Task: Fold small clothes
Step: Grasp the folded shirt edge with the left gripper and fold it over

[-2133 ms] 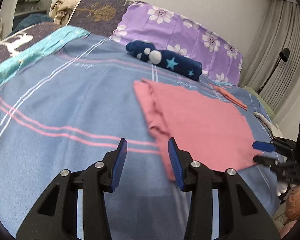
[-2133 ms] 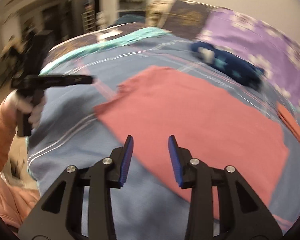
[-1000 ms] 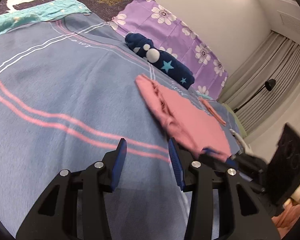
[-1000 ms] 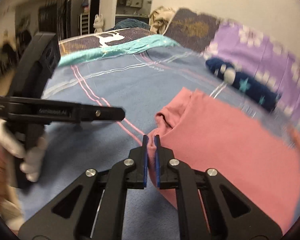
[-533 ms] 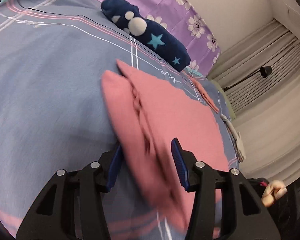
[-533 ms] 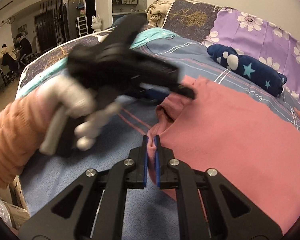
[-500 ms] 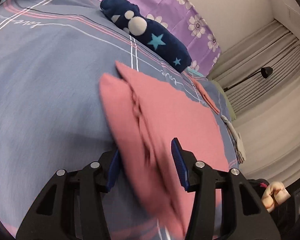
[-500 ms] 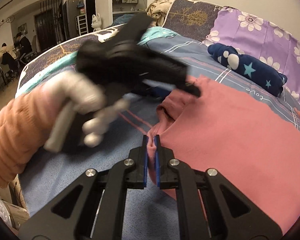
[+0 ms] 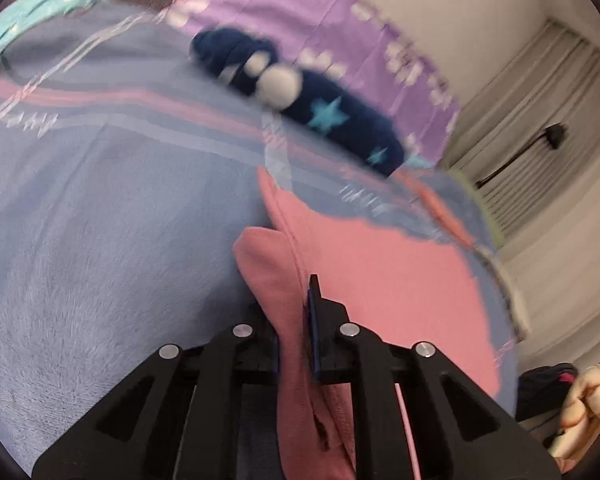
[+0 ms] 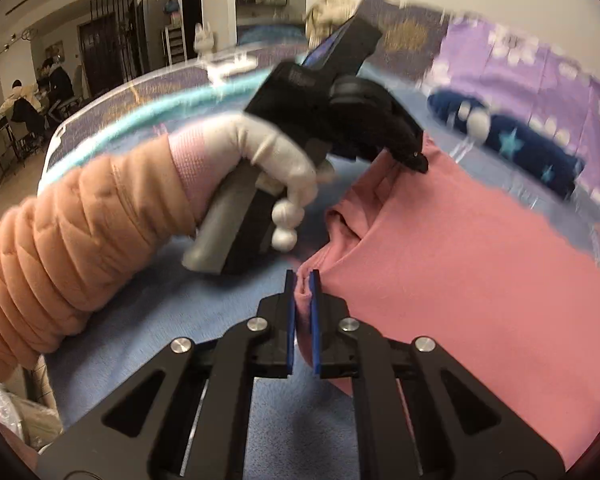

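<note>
Pink garment on the blue bedspread: right gripper clamps its near edge. Left gripper is closing on the adjacent bunched edge; open bedspread lies left.

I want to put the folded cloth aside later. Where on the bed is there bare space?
The widest bare patch is the blue bedspread left of the pink garment, below the pink stripes. The far side is crowded: the navy star-print bundle lies against the purple floral pillow. Both tongs grip the garment's near edge.
</note>
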A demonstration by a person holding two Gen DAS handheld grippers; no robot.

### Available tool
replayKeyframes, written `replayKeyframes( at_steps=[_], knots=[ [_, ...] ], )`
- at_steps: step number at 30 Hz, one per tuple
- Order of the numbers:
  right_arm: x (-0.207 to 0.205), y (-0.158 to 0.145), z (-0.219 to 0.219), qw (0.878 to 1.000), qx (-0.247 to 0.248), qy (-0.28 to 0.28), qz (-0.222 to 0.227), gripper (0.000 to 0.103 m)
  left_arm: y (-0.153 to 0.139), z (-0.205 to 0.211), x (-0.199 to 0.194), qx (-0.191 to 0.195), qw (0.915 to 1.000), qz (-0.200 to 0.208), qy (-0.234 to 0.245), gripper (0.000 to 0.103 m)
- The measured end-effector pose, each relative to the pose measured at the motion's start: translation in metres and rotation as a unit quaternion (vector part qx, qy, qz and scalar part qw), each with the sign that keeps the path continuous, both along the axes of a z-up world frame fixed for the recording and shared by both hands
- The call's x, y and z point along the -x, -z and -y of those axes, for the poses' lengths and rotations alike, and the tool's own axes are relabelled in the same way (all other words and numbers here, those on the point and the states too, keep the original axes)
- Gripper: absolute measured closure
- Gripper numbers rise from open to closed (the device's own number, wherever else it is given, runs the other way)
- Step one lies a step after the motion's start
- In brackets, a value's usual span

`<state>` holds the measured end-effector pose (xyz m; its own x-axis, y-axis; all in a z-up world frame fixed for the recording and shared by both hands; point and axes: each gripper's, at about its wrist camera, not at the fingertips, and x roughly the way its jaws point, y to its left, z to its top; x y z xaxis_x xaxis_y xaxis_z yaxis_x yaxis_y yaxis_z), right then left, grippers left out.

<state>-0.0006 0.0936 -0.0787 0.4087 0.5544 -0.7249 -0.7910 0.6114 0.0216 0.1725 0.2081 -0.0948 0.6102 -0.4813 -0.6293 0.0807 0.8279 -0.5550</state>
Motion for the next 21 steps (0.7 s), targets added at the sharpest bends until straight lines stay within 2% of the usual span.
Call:
replayKeyframes(
  at_steps=[1, 2, 3, 4, 7, 11, 14, 17, 21],
  knots=[
    [-0.003, 0.01, -0.002, 1.0, 0.011, -0.001, -0.024, 0.095, 0.006, -0.004, 0.0, 0.012, 0.9999, -0.003, -0.005, 0.084],
    [-0.004, 0.014, -0.001, 0.999, 0.012, -0.001, -0.035, 0.094, 0.007, -0.011, 0.003, 0.035, 0.9993, 0.0, -0.01, 0.081],
    [-0.004, 0.015, 0.001, 0.999, 0.005, -0.001, -0.039, 0.093, 0.006, -0.016, 0.004, 0.041, 0.999, 0.002, -0.018, 0.079],
    [-0.004, 0.013, 0.005, 0.999, -0.005, -0.005, -0.045, 0.09, 0.004, -0.023, 0.008, 0.036, 0.9987, 0.008, -0.035, 0.075],
    [-0.003, 0.013, 0.01, 0.998, -0.015, -0.014, -0.058, 0.086, -0.006, -0.03, 0.017, -0.004, 0.9983, 0.02, -0.054, 0.075],
    [0.004, 0.012, 0.015, 0.998, -0.021, -0.023, -0.061, 0.081, -0.014, -0.031, 0.031, -0.015, 0.9984, 0.039, -0.039, 0.074],
    [0.01, 0.008, 0.019, 0.998, -0.018, -0.021, -0.057, 0.078, -0.006, -0.025, 0.033, -0.007, 0.9995, 0.026, -0.018, 0.072],
    [0.02, 0.004, 0.025, 0.999, -0.004, -0.019, -0.036, 0.072, -0.001, -0.022, 0.032, -0.002, 0.9998, 0.017, -0.013, 0.063],
    [0.028, 0.003, 0.037, 1.0, 0.017, -0.001, -0.009, 0.057, 0.001, -0.018, 0.028, 0.023, 0.9997, 0.012, 0.006, 0.052]
  ],
)
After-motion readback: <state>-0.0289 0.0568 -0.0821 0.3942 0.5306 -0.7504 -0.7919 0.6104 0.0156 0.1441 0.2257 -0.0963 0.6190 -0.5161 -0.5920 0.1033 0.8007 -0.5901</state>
